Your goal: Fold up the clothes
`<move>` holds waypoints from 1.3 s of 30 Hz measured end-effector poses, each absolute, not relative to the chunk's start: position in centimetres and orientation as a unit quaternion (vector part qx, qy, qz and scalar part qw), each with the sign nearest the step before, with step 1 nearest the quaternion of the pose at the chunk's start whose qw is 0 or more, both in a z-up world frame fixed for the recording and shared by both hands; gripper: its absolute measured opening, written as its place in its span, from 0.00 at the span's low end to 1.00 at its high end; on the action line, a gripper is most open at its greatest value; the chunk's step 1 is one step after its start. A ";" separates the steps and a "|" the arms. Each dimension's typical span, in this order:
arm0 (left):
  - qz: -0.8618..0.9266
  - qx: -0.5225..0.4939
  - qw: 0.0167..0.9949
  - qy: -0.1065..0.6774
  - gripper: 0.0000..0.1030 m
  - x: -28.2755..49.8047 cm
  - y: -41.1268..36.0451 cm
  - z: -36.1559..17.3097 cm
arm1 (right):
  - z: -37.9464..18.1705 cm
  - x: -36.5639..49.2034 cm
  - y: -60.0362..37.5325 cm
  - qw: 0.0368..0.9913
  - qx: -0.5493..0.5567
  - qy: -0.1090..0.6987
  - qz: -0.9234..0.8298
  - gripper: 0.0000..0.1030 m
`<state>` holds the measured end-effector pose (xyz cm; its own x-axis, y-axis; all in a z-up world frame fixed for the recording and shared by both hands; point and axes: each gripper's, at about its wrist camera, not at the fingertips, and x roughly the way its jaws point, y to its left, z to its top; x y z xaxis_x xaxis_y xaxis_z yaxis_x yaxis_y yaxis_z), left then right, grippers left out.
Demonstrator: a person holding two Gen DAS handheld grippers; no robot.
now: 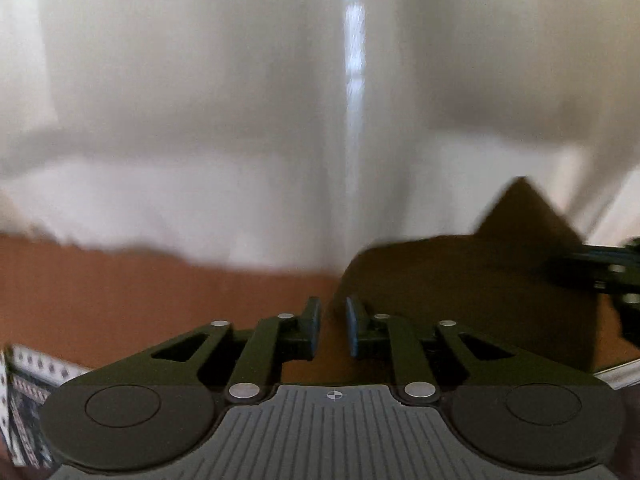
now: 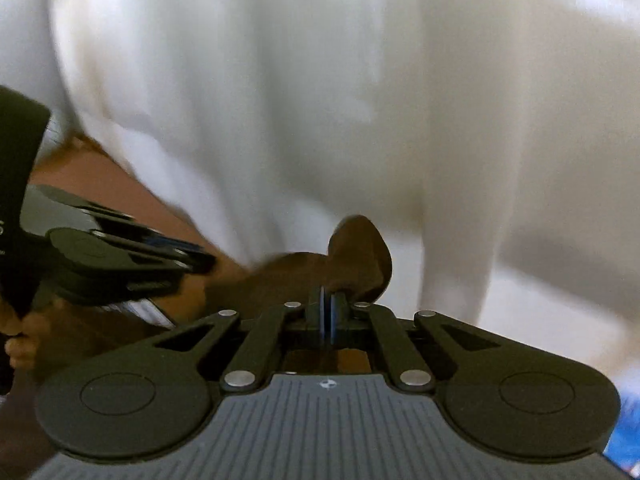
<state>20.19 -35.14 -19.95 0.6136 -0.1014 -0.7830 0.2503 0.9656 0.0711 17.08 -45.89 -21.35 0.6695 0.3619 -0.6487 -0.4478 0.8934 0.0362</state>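
Note:
An orange-brown garment (image 1: pixel 168 300) lies on a white surface (image 1: pixel 200 120), blurred by motion. My left gripper (image 1: pixel 333 326) is low over the cloth with a small gap between its fingers and nothing held between them. My right gripper (image 2: pixel 330 312) is shut on a raised fold of the same garment (image 2: pixel 360 256). In the left wrist view the right gripper (image 1: pixel 612 272) comes in at the right edge, holding a lifted corner of the cloth (image 1: pixel 524 216). In the right wrist view the left gripper (image 2: pixel 120 256) is at the left.
A patterned white and dark cloth (image 1: pixel 28 392) shows at the lower left of the left wrist view. The person's hand (image 2: pixel 16 344) holds the left gripper's handle. A blue patch (image 2: pixel 624 436) sits at the lower right edge.

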 end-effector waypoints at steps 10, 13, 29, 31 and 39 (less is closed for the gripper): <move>-0.155 0.073 0.886 0.430 0.54 17.4 -33.2 -15.3 | -18.3 13.5 -55.5 0.905 0.028 0.350 0.241 0.42; -0.227 0.082 0.863 0.445 0.57 14.1 -35.8 -13.7 | -15.3 8.6 -59.4 0.908 0.019 0.337 0.247 0.55; -0.317 0.189 0.782 0.502 0.63 7.9 -53.1 -17.7 | -15.9 -12.0 -75.8 0.890 -0.006 0.447 0.091 0.58; -0.311 0.204 0.779 0.505 0.64 8.0 -53.9 -18.4 | -17.1 -13.3 -77.3 0.881 -0.003 0.466 0.081 0.58; -0.313 0.230 0.755 0.529 0.65 8.3 -55.3 -20.5 | -21.8 -16.0 -81.7 0.852 0.038 0.519 0.061 0.58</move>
